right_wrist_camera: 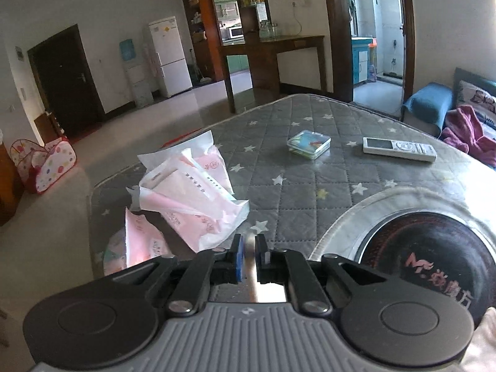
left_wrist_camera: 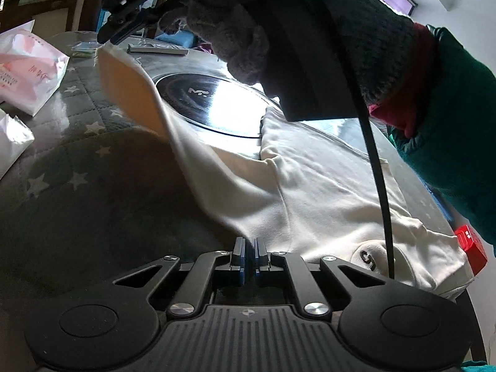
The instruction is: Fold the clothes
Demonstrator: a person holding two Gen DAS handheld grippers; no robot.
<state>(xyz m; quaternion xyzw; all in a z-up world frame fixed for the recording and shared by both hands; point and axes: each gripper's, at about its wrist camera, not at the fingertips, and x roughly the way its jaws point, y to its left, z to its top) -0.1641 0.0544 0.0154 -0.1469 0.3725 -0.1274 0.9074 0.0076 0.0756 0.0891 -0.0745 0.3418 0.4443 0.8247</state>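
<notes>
A white garment point(left_wrist_camera: 310, 186) with a small dark logo lies on the table, partly over a round black hob plate point(left_wrist_camera: 210, 105). My left gripper point(left_wrist_camera: 249, 248) is shut on its near edge. From there a fold of the cloth rises to the far left, where my right gripper point(left_wrist_camera: 107, 35) pinches its other end above the table. A gloved hand point(left_wrist_camera: 235, 31) holds that gripper. In the right wrist view the right gripper point(right_wrist_camera: 250, 248) is shut on a thin strip of the white garment point(right_wrist_camera: 251, 276), and the rest of the garment is mostly out of sight.
The table wears a grey quilted cover with stars point(right_wrist_camera: 297, 192). Pink and white packets point(right_wrist_camera: 192, 204) lie at the left, with a clear box point(right_wrist_camera: 308, 144) and a white remote point(right_wrist_camera: 400, 148) at the far side. A red box point(left_wrist_camera: 471, 248) sits by the garment's right end.
</notes>
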